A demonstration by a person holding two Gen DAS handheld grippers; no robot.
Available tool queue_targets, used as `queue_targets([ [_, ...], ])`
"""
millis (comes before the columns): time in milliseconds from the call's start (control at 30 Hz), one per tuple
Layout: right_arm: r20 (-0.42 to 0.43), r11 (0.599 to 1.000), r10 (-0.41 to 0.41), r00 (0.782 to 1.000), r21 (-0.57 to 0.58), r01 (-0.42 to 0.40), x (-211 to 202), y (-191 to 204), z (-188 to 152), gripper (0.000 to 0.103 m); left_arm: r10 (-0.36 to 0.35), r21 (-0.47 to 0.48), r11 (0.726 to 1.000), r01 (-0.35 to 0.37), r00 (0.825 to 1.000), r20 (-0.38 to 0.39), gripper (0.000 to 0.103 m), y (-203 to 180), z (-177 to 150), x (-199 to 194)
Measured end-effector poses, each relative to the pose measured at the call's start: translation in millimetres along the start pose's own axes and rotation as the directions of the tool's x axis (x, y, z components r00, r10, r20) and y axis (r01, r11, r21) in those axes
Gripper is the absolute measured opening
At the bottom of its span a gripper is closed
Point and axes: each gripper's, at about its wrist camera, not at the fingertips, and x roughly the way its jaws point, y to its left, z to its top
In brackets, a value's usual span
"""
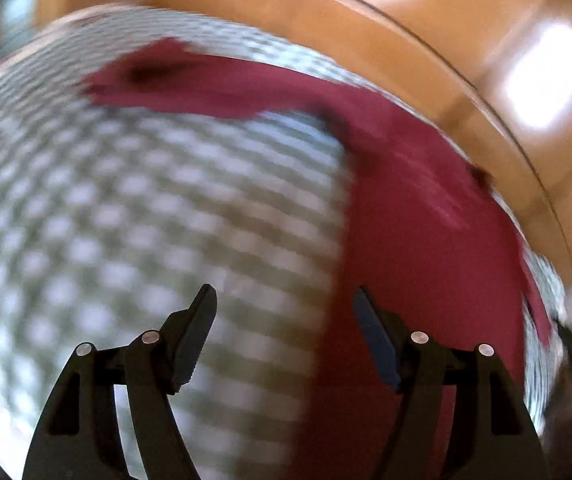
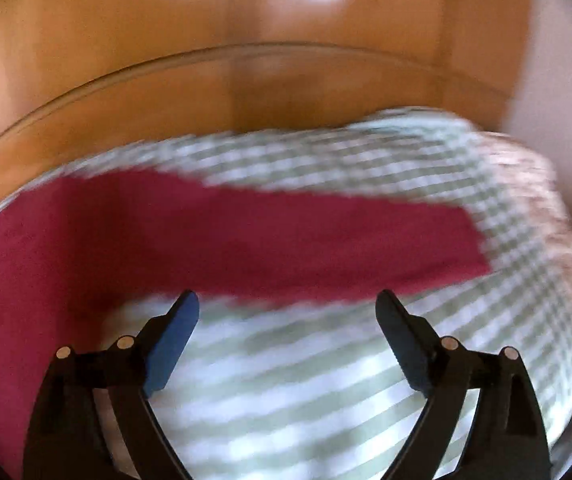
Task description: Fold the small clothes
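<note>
Where it spreads over checked cloth (image 2: 306,380): maroon garment (image 2: 245,240), long axis sideways.

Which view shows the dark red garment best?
The right wrist view: the dark red garment lies as one long band across the checked cloth, with its squared-off end visible at the right. The left wrist view shows the garment more blurred, running down the frame's right side, partly behind the left tongs.

Home bedroom: checked bedcover (image 2: 326,380) against wooden headboard (image 2: 286,92).
</note>
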Motion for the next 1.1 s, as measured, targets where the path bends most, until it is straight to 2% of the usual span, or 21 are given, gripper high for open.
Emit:
queue_targets([
  [67,-0.021,0.991,0.114,0.993,-0.062,-0.115,-10,52,-17,0.091,0.076,-0.089,0.993,-0.072,0.996,0.046,0.070,39,16,-10],
  [100,-0.031,0.984,0.150,0.988,-0.086,-0.153,-13,72,-24,0.091,0.136,-0.127,0.984,-0.126,0.989,0.067,0.070,56,26,-15],
  [167,-0.040,0.968,0.196,0.980,-0.154,-0.200,-20,119,-41,0.092,0.237,-0.139,0.966,-0.220,0.965,0.115,0.070,74,39,-22],
  [267,-0.083,0.952,0.250,0.965,-0.163,-0.260,-18,167,-61,0.093,0.295,-0.058,0.956,-0.289,0.942,0.162,0.071,75,57,-22],
  [300,-0.098,0.949,0.265,0.959,-0.153,-0.277,-15,176,-65,0.093,0.311,-0.012,0.949,-0.314,0.933,0.178,0.079,71,62,-18],
  [367,-0.134,0.943,0.301,0.944,-0.105,-0.315,-8,197,-75,0.093,0.345,0.064,0.928,-0.366,0.913,0.217,0.080,60,71,-8],
  [400,-0.144,0.941,0.311,0.939,-0.090,-0.325,-7,202,-78,0.093,0.346,0.120,0.918,-0.379,0.910,0.229,0.080,54,76,1],
  [433,-0.149,0.943,0.309,0.939,-0.082,-0.323,-5,203,-81,0.094,0.349,0.160,0.906,-0.391,0.907,0.237,0.081,50,81,7],
  [500,-0.136,0.955,0.268,0.954,-0.095,-0.282,0,209,-87,0.095,0.372,0.239,0.869,-0.433,0.890,0.263,0.082,45,91,27],
  [533,-0.133,0.956,0.258,0.957,-0.110,-0.273,3,212,-90,0.098,0.373,0.252,0.865,-0.435,0.891,0.259,0.079,45,97,35],
  [567,-0.132,0.953,0.258,0.957,-0.126,-0.275,5,214,-92,0.101,0.364,0.254,0.871,-0.420,0.900,0.241,0.054,49,104,44],
  [600,-0.134,0.953,0.253,0.958,-0.136,-0.271,10,210,-91,0.101,0.343,0.238,0.892,-0.383,0.919,0.194,0.012,56,113,53],
  [633,-0.139,0.952,0.251,0.958,-0.141,-0.270,13,210,-90,0.101,0.333,0.205,0.909,-0.362,0.929,0.164,0.002,61,122,58],
  [700,-0.145,0.951,0.260,0.955,-0.132,-0.279,16,207,-87,0.101,0.289,0.079,0.948,-0.308,0.939,0.184,0.000,81,139,45],
  [800,-0.135,0.952,0.255,0.958,-0.136,-0.273,15,206,-89,0.101,0.232,-0.094,0.972,-0.216,0.949,0.214,0.000,116,158,18],
  [900,-0.131,0.955,0.237,0.963,-0.149,-0.255,18,209,-89,0.101,0.228,-0.218,0.960,-0.176,0.943,0.242,0.000,151,173,-1],
  [967,-0.130,0.957,0.230,0.965,-0.152,-0.249,19,210,-89,0.101,0.273,-0.279,0.939,-0.200,0.928,0.252,0.000,173,182,-9],
  [1100,-0.123,0.957,0.229,0.966,-0.153,-0.246,18,211,-90,0.101,0.351,-0.365,0.895,-0.257,0.911,0.218,0.000,204,191,-14],
])
